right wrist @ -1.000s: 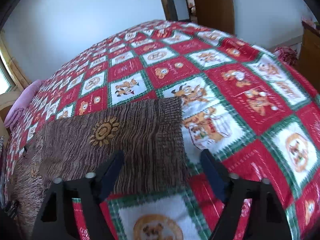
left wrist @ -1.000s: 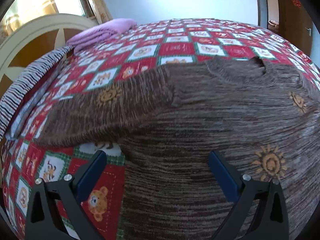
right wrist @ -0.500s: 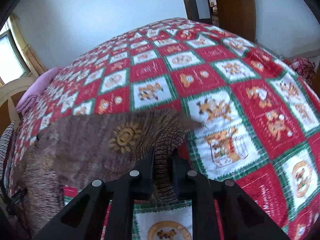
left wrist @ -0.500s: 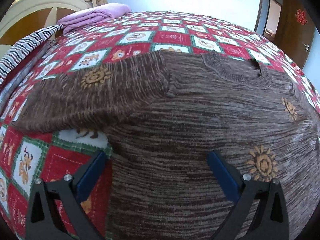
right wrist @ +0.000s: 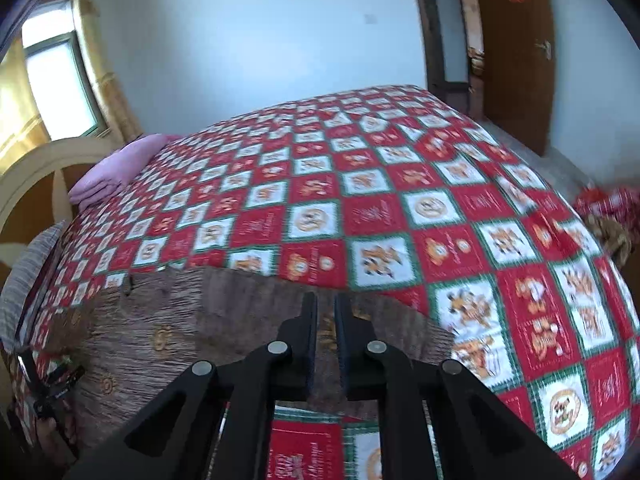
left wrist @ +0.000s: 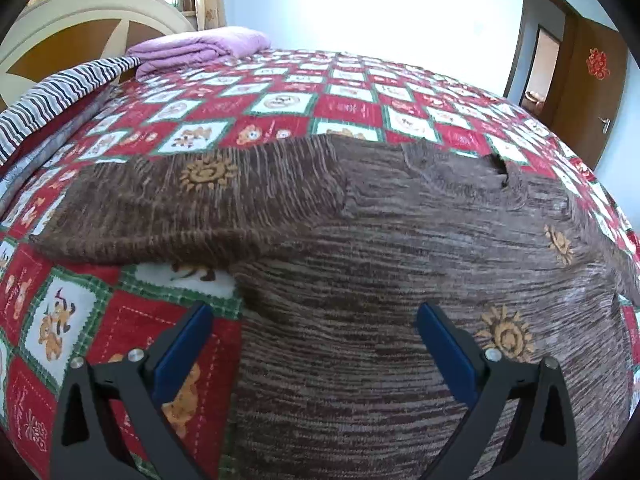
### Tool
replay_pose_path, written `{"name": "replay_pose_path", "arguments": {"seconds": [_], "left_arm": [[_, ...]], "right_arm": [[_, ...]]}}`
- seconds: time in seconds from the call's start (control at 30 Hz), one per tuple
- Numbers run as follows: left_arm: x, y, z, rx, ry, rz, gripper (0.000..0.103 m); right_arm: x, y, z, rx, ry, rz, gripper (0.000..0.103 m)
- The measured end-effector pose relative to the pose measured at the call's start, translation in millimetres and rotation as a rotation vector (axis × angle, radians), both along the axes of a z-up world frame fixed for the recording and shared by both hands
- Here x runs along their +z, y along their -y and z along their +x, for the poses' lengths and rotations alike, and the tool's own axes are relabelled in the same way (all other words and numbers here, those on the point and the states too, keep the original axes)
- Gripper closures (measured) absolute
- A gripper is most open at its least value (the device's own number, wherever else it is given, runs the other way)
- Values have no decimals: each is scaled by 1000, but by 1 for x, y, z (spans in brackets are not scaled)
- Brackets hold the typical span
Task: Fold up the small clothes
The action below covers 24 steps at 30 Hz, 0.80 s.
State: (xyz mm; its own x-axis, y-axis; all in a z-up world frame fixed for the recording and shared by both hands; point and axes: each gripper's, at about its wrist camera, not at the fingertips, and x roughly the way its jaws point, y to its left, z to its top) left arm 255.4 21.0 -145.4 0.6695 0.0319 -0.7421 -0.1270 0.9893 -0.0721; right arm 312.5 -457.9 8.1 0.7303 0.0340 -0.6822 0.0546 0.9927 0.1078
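A small brown striped sweater with orange sun motifs lies spread on the red and green patchwork bedspread. Its left sleeve stretches out to the left. My left gripper is open and empty, just above the sweater's lower left body. In the right wrist view the sweater lies at lower left. My right gripper is shut on the sweater's right sleeve and holds it lifted off the bedspread.
A folded purple blanket and a striped cloth lie by the cream headboard. A wooden door stands at the right. Red patterned cloth lies past the bed's right edge.
My right gripper closed on the right sleeve and lifted it up and towards the sweater body. My left gripper stayed open and rose a little over the sweater.
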Motion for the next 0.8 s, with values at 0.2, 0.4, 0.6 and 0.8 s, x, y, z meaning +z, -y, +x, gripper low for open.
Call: {"name": "replay_pose_path", "arguments": {"seconds": [0.2,0.4,0.6,0.8], "left_arm": [[1,-7,-4,10,28,-31,0],[4,-13,-5,12,39,-65,0],[21,-29,2,56,75,-34,0],[9,-12,11,11,42,19,0]], "right_arm": [[-13,22,4,-65,-13,79,73],[-76,63,15,-191,-149,19,26],[-129,96,24,-253,-231,38,53],[-122,82,17,-161,-173,42,96]]}}
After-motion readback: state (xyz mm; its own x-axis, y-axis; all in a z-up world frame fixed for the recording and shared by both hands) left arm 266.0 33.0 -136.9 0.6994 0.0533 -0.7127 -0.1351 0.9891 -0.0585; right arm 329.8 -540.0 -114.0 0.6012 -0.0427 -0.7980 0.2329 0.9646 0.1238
